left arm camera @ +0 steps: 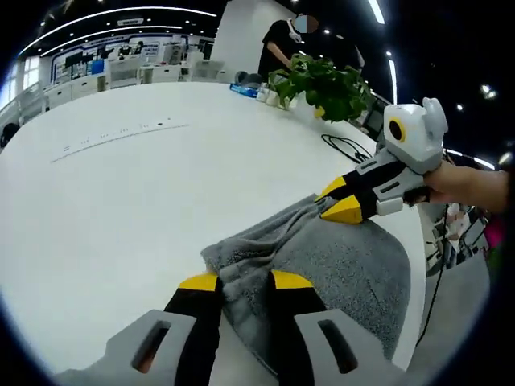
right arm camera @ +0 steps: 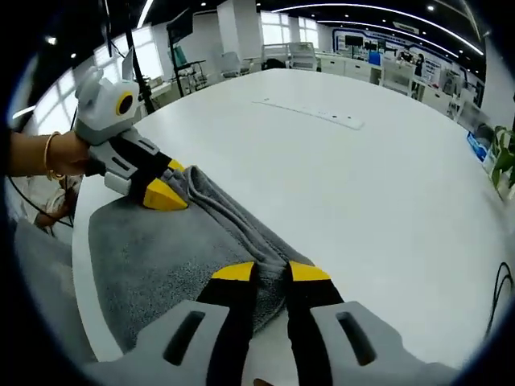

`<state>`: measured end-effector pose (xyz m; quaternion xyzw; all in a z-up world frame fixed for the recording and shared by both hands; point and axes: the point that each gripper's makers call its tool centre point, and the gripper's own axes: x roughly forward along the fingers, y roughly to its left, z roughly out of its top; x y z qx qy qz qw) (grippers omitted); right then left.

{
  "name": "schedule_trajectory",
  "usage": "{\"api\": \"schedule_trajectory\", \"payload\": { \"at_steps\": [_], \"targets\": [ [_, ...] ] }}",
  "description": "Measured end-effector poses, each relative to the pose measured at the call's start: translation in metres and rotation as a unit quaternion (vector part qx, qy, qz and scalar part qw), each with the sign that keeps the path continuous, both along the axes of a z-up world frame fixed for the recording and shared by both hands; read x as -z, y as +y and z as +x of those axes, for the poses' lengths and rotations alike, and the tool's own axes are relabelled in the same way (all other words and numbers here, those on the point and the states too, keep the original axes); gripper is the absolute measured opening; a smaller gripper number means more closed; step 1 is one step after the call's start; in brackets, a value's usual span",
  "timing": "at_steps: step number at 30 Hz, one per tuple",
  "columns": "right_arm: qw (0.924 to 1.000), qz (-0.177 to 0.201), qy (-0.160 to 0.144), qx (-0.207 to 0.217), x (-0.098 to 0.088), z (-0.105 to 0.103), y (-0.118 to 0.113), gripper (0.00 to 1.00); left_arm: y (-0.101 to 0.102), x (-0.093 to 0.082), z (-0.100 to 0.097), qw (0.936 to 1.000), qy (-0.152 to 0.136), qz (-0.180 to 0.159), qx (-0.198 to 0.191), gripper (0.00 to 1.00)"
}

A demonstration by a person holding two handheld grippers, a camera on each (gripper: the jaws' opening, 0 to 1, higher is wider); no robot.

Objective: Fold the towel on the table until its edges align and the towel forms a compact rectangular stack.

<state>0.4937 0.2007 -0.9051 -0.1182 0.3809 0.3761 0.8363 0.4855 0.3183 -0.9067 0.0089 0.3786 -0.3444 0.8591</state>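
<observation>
A grey towel (left arm camera: 354, 265) lies on the white table (left arm camera: 145, 185) near its edge, with one long side bunched into a raised fold. In the left gripper view my left gripper (left arm camera: 245, 281) is shut on one end of that fold, with cloth pinched between the yellow tips. My right gripper (left arm camera: 339, 201) enters from the right and pinches the far end of the same fold. In the right gripper view my right gripper (right arm camera: 272, 272) is shut on the towel (right arm camera: 153, 249), and the left gripper (right arm camera: 165, 189), held by a hand, grips the other end.
A leafy green plant (left arm camera: 326, 80) stands at the table's far side, with a person behind it. A black cable (left arm camera: 346, 146) lies near the plant. The table edge (right arm camera: 80, 265) runs just beyond the towel. A thin strip (right arm camera: 314, 114) crosses the tabletop farther out.
</observation>
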Motion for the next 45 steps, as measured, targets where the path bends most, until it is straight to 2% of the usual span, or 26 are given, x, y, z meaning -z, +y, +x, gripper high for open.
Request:
{"api": "schedule_trajectory", "payload": {
  "at_steps": [18,24,26,30,32,34,35,38,42,45],
  "targets": [
    [0.9993,-0.005,-0.021,0.032,0.0,0.043,0.006,0.12,0.004,0.0,0.043,0.9993,-0.033,0.015,-0.004,0.2],
    [0.9991,-0.007,-0.025,0.032,0.0,0.044,0.005,0.12,0.003,-0.001,0.043,0.9987,-0.044,0.027,0.002,0.18],
    [0.9985,0.001,-0.022,0.05,0.0,0.044,0.005,0.12,0.004,-0.001,0.043,0.9985,-0.046,0.029,0.0,0.18],
    [0.9974,-0.02,-0.039,0.057,-0.006,0.046,0.008,0.13,0.006,-0.005,0.042,0.9984,-0.034,0.042,-0.014,0.21],
    [0.9971,-0.014,-0.041,0.062,-0.011,0.045,0.007,0.14,0.009,-0.01,0.042,0.998,-0.038,0.047,-0.018,0.23],
    [0.9957,0.007,-0.049,0.078,-0.021,0.045,0.005,0.17,0.009,-0.017,0.04,0.9983,-0.047,0.03,-0.019,0.25],
    [0.9953,0.012,-0.052,0.081,-0.025,0.043,0.004,0.19,0.011,-0.025,0.037,0.998,-0.058,0.019,-0.02,0.27],
    [0.9939,0.016,-0.065,0.087,-0.036,0.035,-0.001,0.29,0.023,-0.045,0.035,0.9943,-0.099,0.018,-0.036,0.31],
    [0.9914,0.04,-0.077,0.098,-0.054,0.019,-0.006,0.3,0.038,-0.07,0.024,0.9913,-0.114,0.003,-0.066,0.32],
    [0.9916,0.046,-0.08,0.091,-0.063,0.004,-0.009,0.31,0.042,-0.083,0.014,0.9899,-0.124,-0.001,-0.069,0.34]
  ]
}}
